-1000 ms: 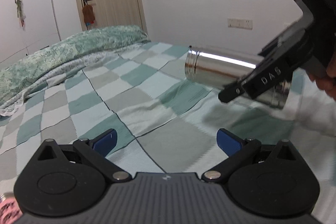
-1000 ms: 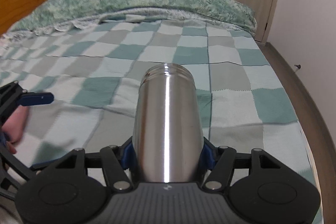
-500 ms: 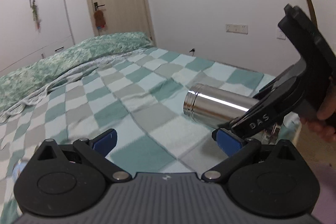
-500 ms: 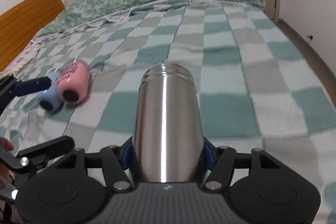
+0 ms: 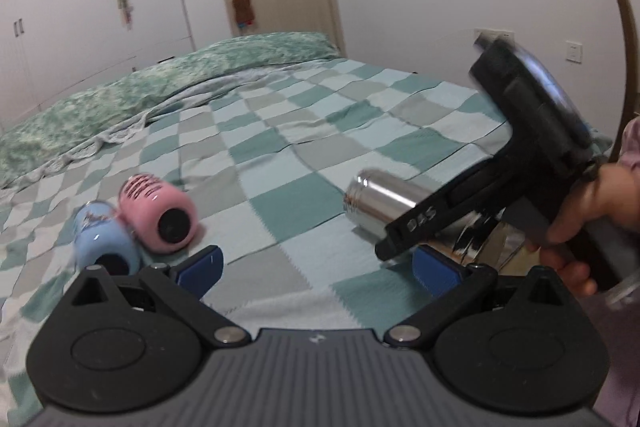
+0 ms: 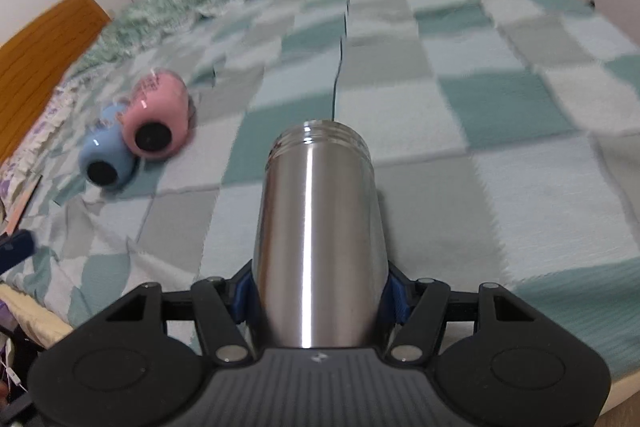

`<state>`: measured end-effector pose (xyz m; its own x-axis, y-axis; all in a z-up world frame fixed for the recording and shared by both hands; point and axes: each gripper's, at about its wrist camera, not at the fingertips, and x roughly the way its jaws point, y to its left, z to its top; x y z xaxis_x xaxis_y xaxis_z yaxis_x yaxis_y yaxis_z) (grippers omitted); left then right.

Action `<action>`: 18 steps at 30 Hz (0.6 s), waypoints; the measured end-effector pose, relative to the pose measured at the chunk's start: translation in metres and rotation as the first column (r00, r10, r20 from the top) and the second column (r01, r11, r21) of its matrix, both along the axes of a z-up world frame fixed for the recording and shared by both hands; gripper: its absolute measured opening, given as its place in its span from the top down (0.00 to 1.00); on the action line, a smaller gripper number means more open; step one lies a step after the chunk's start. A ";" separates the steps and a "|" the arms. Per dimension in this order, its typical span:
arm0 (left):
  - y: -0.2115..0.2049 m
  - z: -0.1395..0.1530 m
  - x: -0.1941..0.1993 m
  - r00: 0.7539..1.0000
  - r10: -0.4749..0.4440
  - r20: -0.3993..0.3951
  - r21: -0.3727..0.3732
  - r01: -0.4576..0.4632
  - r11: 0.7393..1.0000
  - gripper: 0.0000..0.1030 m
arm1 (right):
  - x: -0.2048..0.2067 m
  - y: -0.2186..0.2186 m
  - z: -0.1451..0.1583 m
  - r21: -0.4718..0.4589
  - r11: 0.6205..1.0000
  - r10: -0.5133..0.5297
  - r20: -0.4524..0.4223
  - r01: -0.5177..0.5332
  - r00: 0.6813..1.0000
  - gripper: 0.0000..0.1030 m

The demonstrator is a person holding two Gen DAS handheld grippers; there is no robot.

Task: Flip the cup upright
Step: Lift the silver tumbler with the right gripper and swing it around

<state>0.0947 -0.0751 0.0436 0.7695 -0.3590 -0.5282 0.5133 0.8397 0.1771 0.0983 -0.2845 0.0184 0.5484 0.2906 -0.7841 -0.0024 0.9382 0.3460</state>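
The steel cup point(image 6: 318, 227) sits clamped between the two blue pads of the right gripper point(image 6: 319, 293), its body running straight forward along the fingers and its threaded open mouth pointing away from the camera, so it lies on its side in the air over the near edge of the bed point(image 6: 500, 131). In the left wrist view the same cup point(image 5: 384, 201) juts out sideways from the right gripper point(image 5: 416, 227), which a hand point(image 5: 580, 211) grips by the handle. Three cups show in all: the one steel cup, one pink cup point(image 6: 158, 117) and one blue cup point(image 6: 106, 157), the last two lying on their sides and touching each other near the left edge of the checkered bedspread, well apart from the steel one. The left gripper point(image 5: 316, 267) has its blue pads spread wide with nothing between them, hovering over the bedspread near the blue cup point(image 5: 106, 241) and the pink cup point(image 5: 160, 213).
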 end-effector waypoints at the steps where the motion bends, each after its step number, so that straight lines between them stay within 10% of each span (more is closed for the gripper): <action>1: 0.002 -0.001 -0.002 1.000 0.005 -0.003 -0.005 -0.005 1.000 0.00 | -0.001 0.004 -0.003 -0.016 1.000 -0.007 0.014 0.007 1.000 0.39; 10: 0.009 -0.004 -0.019 0.998 0.054 -0.019 -0.025 -0.054 0.998 0.00 | -0.003 0.019 -0.002 -0.091 0.996 -0.009 0.052 0.014 0.999 0.36; 13: 0.011 -0.001 -0.028 0.998 0.067 -0.013 -0.031 -0.068 0.997 0.00 | -0.013 0.015 0.006 -0.066 0.998 0.029 0.090 -0.023 0.996 0.09; 18: 0.005 0.005 -0.041 0.996 0.085 -0.011 -0.028 -0.085 0.996 0.00 | -0.068 -0.022 0.042 0.044 0.997 0.038 0.316 -0.055 0.948 0.00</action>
